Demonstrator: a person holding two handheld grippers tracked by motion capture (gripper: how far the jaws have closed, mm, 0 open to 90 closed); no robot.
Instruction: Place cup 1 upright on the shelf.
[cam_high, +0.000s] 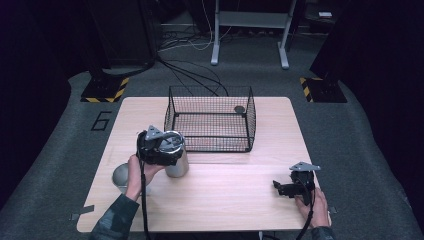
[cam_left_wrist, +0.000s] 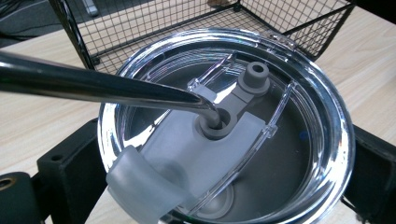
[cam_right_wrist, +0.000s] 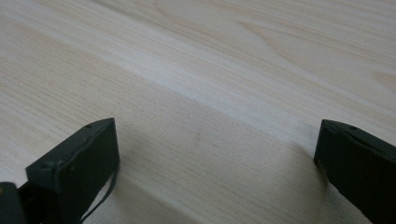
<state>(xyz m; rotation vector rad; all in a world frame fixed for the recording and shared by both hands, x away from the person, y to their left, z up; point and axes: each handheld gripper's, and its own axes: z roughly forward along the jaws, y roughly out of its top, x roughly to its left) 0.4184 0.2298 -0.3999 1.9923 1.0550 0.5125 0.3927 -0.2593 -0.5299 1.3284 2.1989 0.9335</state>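
Observation:
A stainless steel tumbler (cam_high: 179, 164) stands on the wooden table (cam_high: 235, 195), just in front of the wire basket's near left corner. Its clear plastic lid (cam_left_wrist: 299, 154) has a grey slider, and a metal straw (cam_left_wrist: 93, 86) runs in from the left into the lid's hole. My left gripper (cam_high: 169, 150) comes down on it from above; in the left gripper view my left gripper (cam_left_wrist: 222, 151) has one jaw against each side of the tumbler just below the lid. My right gripper (cam_high: 281, 189) rests low at the table's front right; the right gripper view shows this gripper (cam_right_wrist: 215, 135) open over bare wood.
A black wire basket (cam_high: 210, 122) stands at the middle back of the table with a small dark round thing (cam_high: 239, 109) near its far right corner. A second silvery cup (cam_high: 121, 176) sits by the left hand. Cables and stands lie on the floor behind.

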